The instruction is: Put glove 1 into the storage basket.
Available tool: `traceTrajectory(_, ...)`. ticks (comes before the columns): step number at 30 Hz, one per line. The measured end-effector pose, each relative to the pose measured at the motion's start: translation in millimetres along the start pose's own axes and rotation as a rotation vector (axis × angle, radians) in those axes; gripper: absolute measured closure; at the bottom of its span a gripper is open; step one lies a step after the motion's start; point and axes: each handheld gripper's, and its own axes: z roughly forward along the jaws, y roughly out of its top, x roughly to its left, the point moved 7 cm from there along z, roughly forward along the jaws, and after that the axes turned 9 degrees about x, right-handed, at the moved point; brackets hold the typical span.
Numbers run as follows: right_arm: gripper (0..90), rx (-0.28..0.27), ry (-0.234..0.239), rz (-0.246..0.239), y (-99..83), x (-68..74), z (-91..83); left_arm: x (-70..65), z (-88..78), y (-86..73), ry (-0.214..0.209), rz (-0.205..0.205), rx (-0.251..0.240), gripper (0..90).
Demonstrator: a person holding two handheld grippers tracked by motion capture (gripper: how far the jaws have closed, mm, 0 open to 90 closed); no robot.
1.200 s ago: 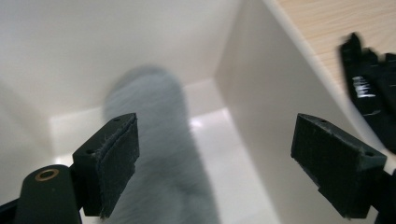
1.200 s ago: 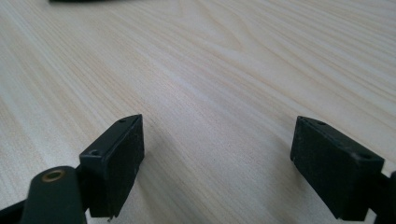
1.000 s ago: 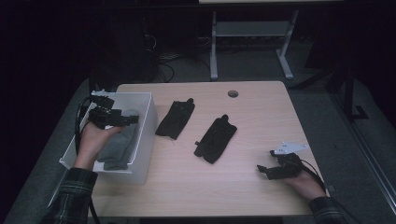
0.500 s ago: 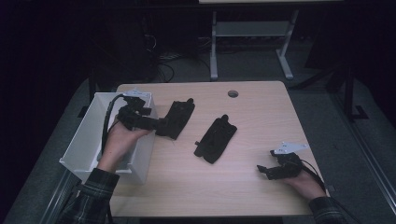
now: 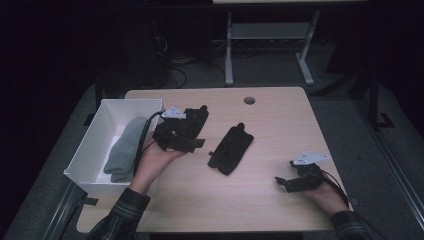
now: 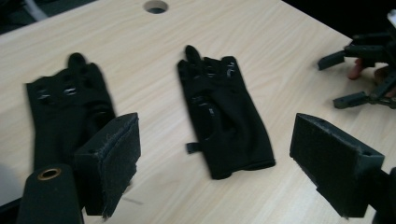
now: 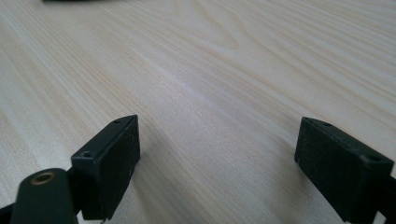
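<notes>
Two black gloves lie flat on the wooden table. My left gripper (image 5: pixel 186 136) hangs over the left glove (image 5: pixel 196 119), jaws open with nothing between them. In the left gripper view that left glove (image 6: pixel 70 105) lies beside the left jaw, and the other glove (image 6: pixel 224 119) lies ahead between the jaws of the left gripper (image 6: pixel 224 161), apart from both pads. On the table this second glove (image 5: pixel 231 148) is in the middle. My right gripper (image 5: pixel 283 184) rests low near the front right edge, open over bare wood (image 7: pixel 219 158).
A white bin (image 5: pixel 95 145) stands at the table's left edge with a grey cloth item (image 5: pixel 125 150) inside. A round cable hole (image 5: pixel 249 100) sits near the far edge. A metal stand (image 5: pixel 270 35) is behind the table.
My left hand has moved right, out from above the white bin to over the left black glove. The right gripper has stayed where it was.
</notes>
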Motion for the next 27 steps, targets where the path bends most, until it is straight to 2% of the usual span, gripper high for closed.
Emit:
traceTrajectory(2,15.9,0.002,0.001,0.004,0.5,0.3,0.0,-5.9,7.1,-4.8,-0.01,0.007,0.0,15.6)
traceTrajectory(3,19.7,0.009,0.002,0.004,1.0,0.7,-0.6,-6.6,9.4,-7.4,-0.009,0.025,0.01,15.5)
traceTrajectory(6,30.6,0.014,0.012,-0.006,3.4,3.8,-2.0,-12.2,20.0,-18.1,-0.02,0.033,0.015,15.5)
traceTrajectory(8,39.9,0.022,0.021,-0.012,5.8,7.1,-2.3,-13.3,28.2,-29.6,-0.029,0.039,0.02,15.5)
traceTrajectory(10,50.7,0.01,0.045,-0.015,10.9,11.9,-2.8,-13.3,32.2,-36.5,-0.035,0.043,0.022,15.4)
traceTrajectory(12,62.1,-0.008,0.046,-0.015,16.5,15.6,-3.1,-13.4,36.7,-45.3,-0.043,0.043,0.024,15.4)
traceTrajectory(15,73.3,-0.018,0.05,-0.034,24.9,22.7,-0.8,-12.9,43.0,-58.5,-0.03,0.059,0.044,15.4)
traceTrajectory(17,79.3,-0.015,0.058,-0.043,32.4,28.5,3.3,-14.4,48.0,-67.7,-0.044,0.055,0.053,15.1)
traceTrajectory(18,81.6,-0.014,0.057,-0.058,35.0,29.2,4.9,-15.6,49.9,-70.7,-0.049,0.053,0.056,15.2)
traceTrajectory(21,89.8,-0.013,0.056,-0.071,45.1,36.3,10.9,-18.9,57.5,-83.1,-0.024,0.086,0.093,15.1)
traceTrajectory(23,90.0,-0.01,0.065,-0.075,50.9,40.5,15.2,-20.3,64.4,-92.4,-0.002,0.095,0.121,14.7)
traceTrajectory(27,90.0,-0.015,0.089,-0.086,64.9,48.9,23.0,-19.2,72.6,-103.2,0.021,0.089,0.133,14.7)
